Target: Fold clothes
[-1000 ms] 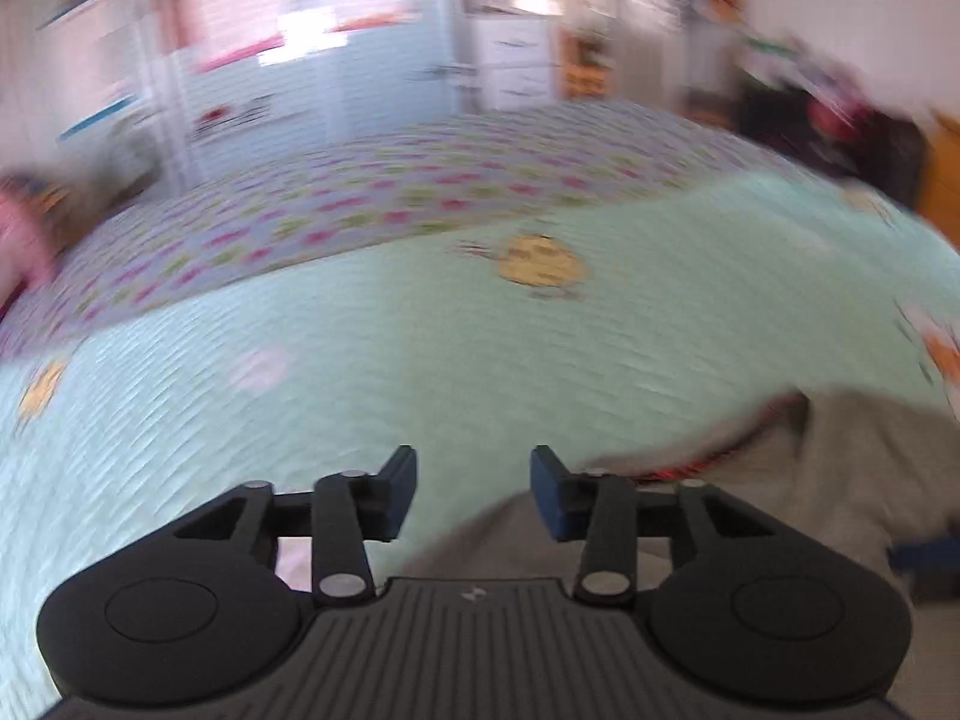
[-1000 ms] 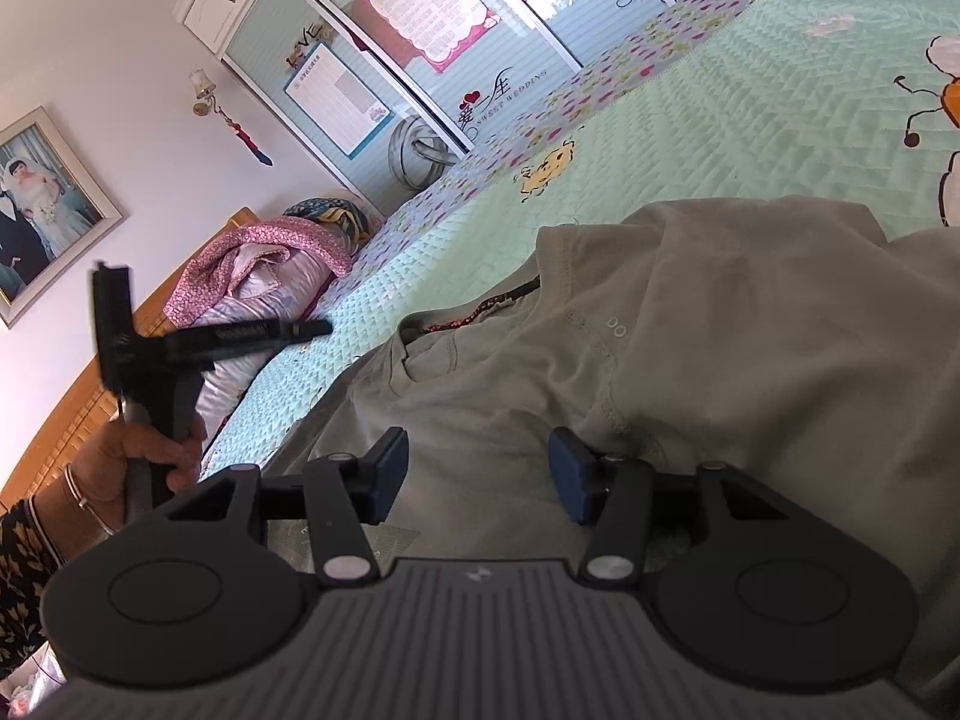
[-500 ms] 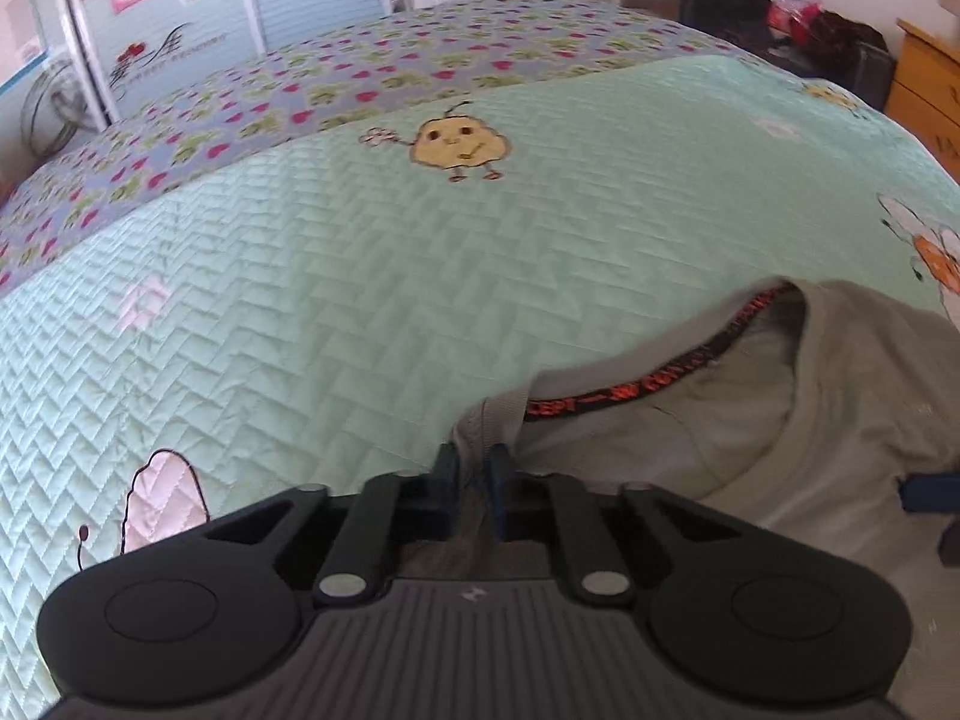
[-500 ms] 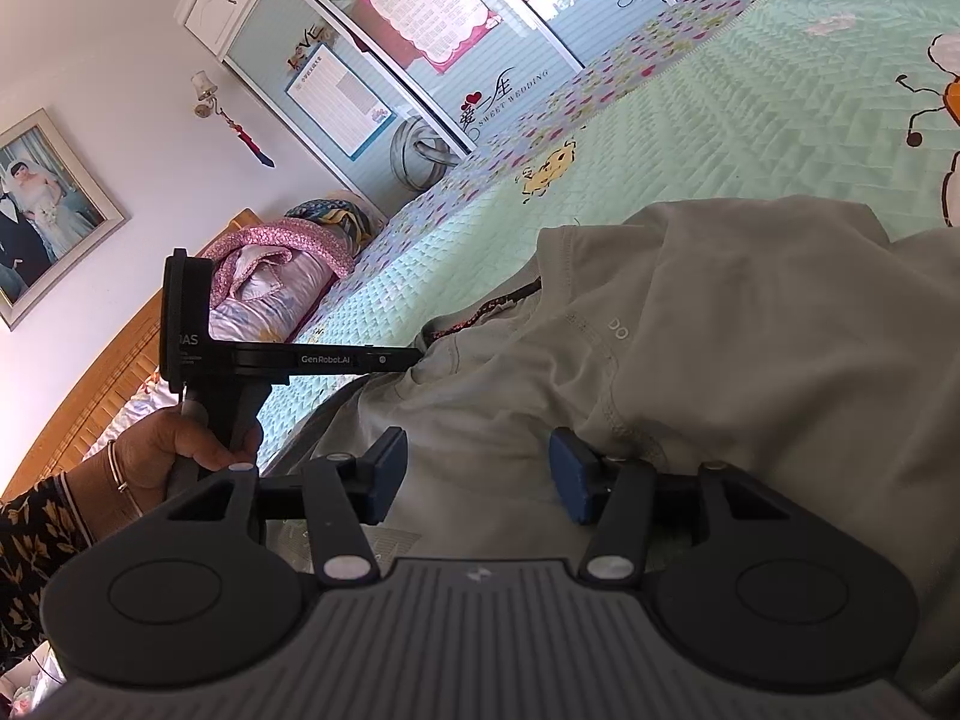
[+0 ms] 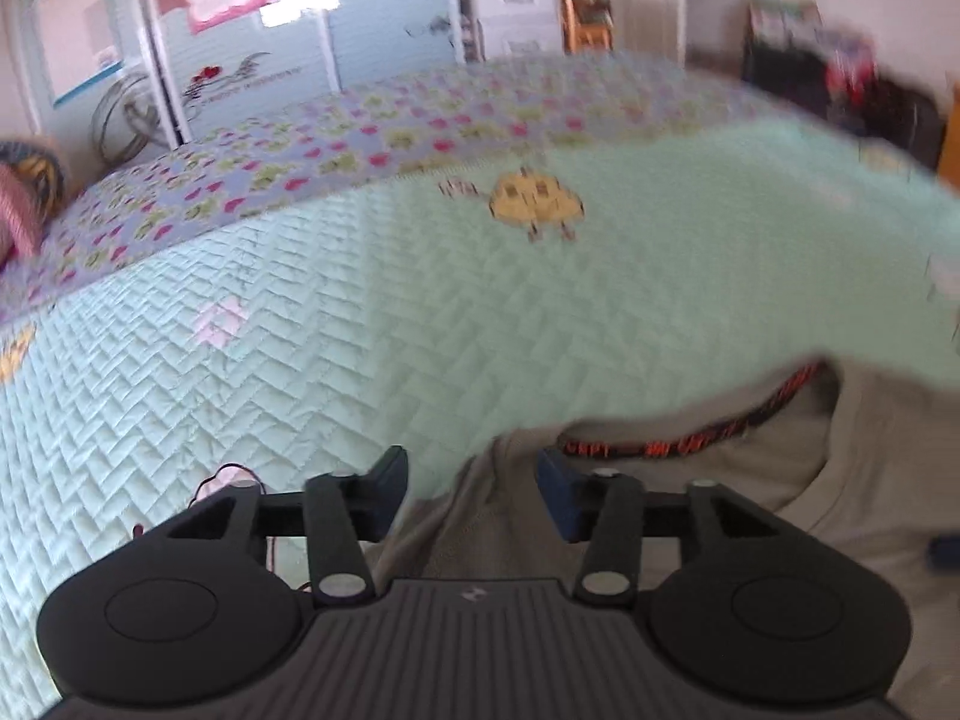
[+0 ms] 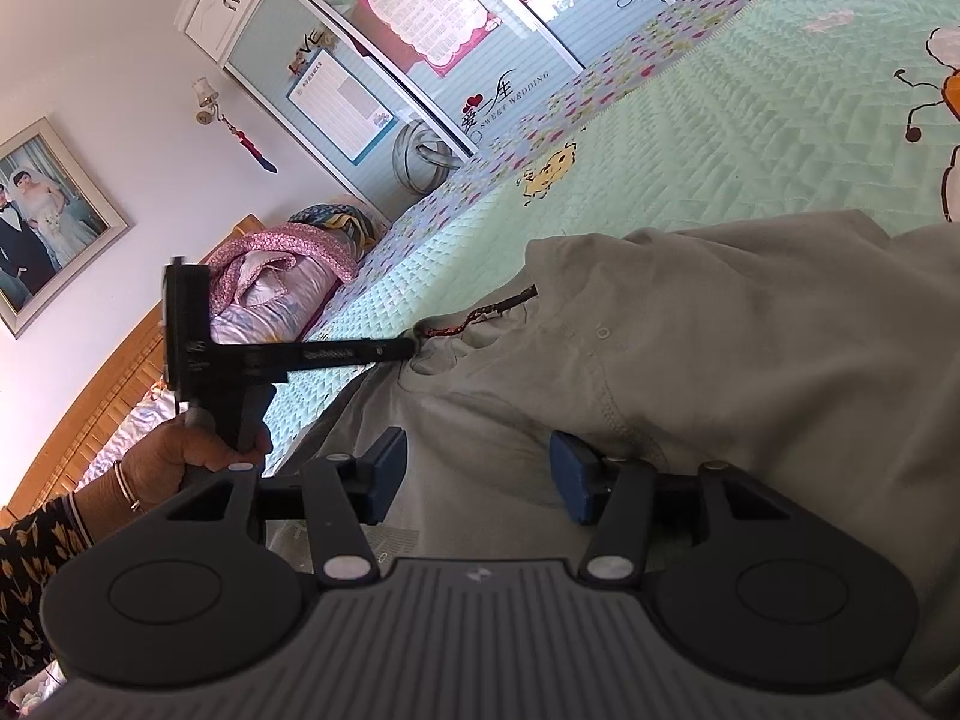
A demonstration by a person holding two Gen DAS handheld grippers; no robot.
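Observation:
A grey-olive T-shirt (image 5: pixel 870 480) (image 6: pixel 750 360) lies crumpled on the mint quilted bedspread (image 5: pixel 420 330), red-and-black neck tape (image 5: pixel 690 441) showing at its collar. My left gripper (image 5: pixel 473 495) is opening: its blue pads stand apart with the shirt's edge loose between them, not pressed. In the right wrist view that left gripper (image 6: pixel 414 349), held by a person's hand (image 6: pixel 180 456), tips against the collar. My right gripper (image 6: pixel 478 477) hovers open low over the shirt's body, fabric beneath its pads.
The bedspread (image 6: pixel 750 120) stretches away with cartoon prints and a flowered border. A pink bedding pile (image 6: pixel 282 282) and wooden headboard (image 6: pixel 90 420) sit at the bed's head. Wardrobe doors (image 5: pixel 252 48) and dark furniture stand beyond the bed.
The left gripper went from open to shut on the shirt's collar edge, and has now opened again with the cloth released. The right gripper has not moved.

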